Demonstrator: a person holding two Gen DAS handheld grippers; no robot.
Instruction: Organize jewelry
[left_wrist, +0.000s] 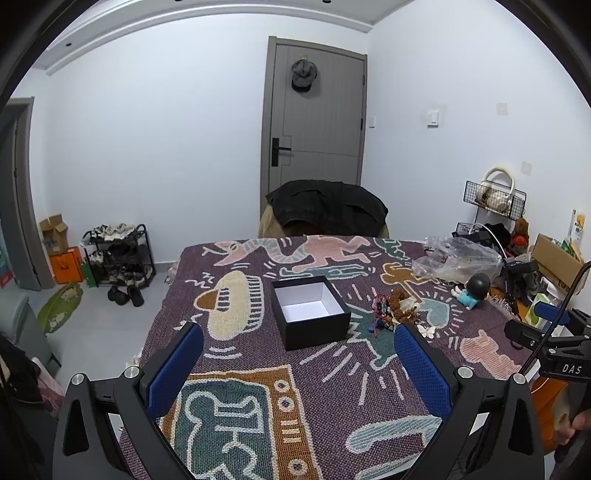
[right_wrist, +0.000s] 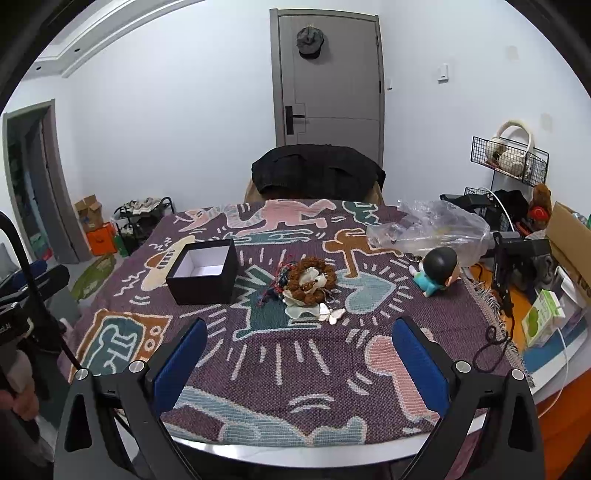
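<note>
Both grippers hovered over the near edge of the bench (right_wrist: 295, 452), which was draped in a patterned woven cloth (right_wrist: 295, 362). The left gripper (left_wrist: 299, 360) had its blue-padded fingers spread wide, holding nothing; the black box (left_wrist: 311, 312), open and white inside, sat just ahead of it toward the bench's middle. The right gripper (right_wrist: 300, 352) was likewise spread and empty. The jewelry pile (right_wrist: 308, 282), a brown beaded bracelet around pale pieces with a red and blue tangle at its left, lay ahead of that gripper, right of the box (right_wrist: 203, 271) and apart from it. A white butterfly-shaped piece (right_wrist: 333, 315) lay at the pile's near side, closest to the right gripper's fingers.
</note>
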